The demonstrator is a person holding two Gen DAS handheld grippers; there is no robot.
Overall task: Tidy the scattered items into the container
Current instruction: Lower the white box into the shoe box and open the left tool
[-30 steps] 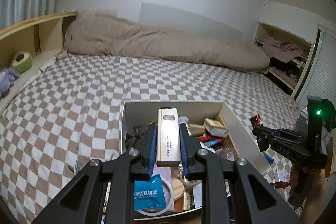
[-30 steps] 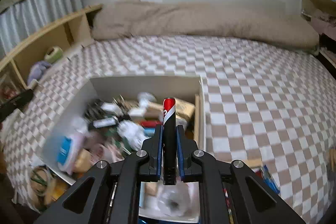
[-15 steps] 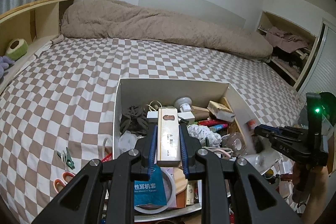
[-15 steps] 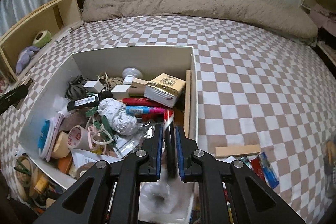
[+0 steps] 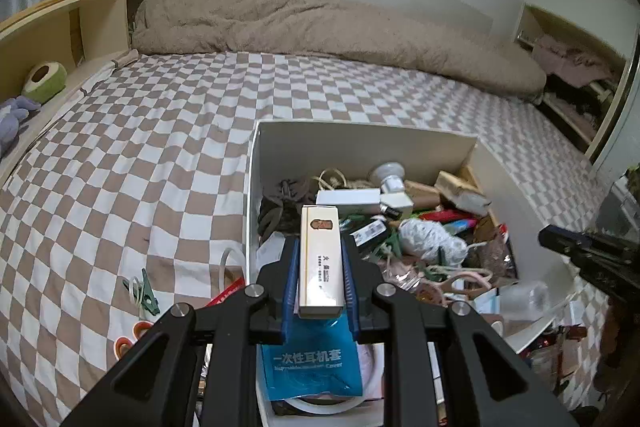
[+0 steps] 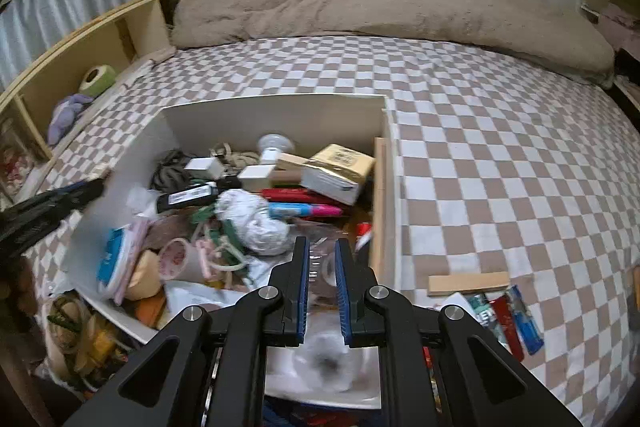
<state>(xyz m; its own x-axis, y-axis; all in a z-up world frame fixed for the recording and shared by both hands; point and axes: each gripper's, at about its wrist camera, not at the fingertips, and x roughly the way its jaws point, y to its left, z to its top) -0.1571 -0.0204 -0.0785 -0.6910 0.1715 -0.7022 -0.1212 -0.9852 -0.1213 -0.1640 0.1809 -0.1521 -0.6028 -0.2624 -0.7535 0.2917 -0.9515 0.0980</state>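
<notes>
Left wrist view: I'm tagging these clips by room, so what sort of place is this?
Most likely a bedroom. A bed with a checked sheet fills the view, a rumpled beige duvet lies along the wall, and a wooden shelf beside it holds soft toys.

Blue packet (image 5: 310, 363): seemingly "一次性耳机套"

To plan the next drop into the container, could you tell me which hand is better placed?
Left: the left gripper grips a cream box above the container; the right gripper is empty, jaws apart.
</notes>
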